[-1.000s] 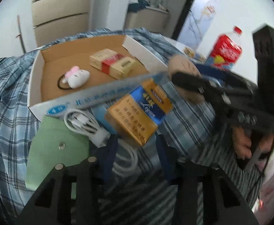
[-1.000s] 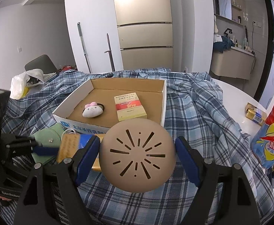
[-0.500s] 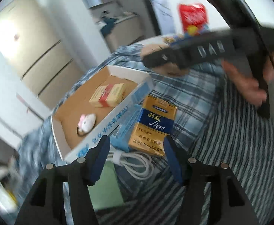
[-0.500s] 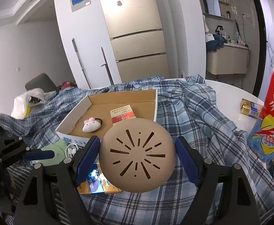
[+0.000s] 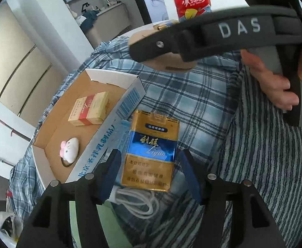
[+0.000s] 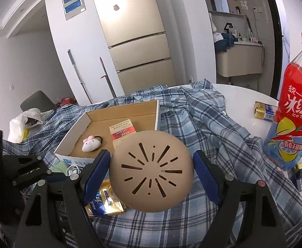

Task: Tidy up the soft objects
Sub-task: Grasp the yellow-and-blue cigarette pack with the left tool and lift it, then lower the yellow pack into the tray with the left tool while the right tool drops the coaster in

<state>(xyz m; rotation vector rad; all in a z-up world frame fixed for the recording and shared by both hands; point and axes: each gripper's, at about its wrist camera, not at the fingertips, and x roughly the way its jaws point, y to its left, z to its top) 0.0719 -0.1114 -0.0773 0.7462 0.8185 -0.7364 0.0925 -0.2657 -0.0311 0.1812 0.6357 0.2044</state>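
The round tan pad (image 6: 151,170) is smooth and puffy, with thin dark slits that fan out from its middle like sun rays. The right gripper (image 6: 152,171) pinches it by its edges — one blue finger on each side — and holds it up in the air, just in front of the cardboard box (image 6: 88,122).

The box is low and open, brown inside and white outside. In the box lie a little white bunny toy (image 6: 91,143) with a pink bow (a dark hair band is fixed to it) and a red and cream pack (image 6: 122,133) beside the toy.

Just outside the box, on the blue checked shirt (image 5: 192,95), lies a gold and blue pack (image 5: 153,150). The left gripper (image 5: 151,171) hangs over that pack with its fingers spread wide — they do not touch it. A white cable (image 5: 138,204) lies under the pack's near end.
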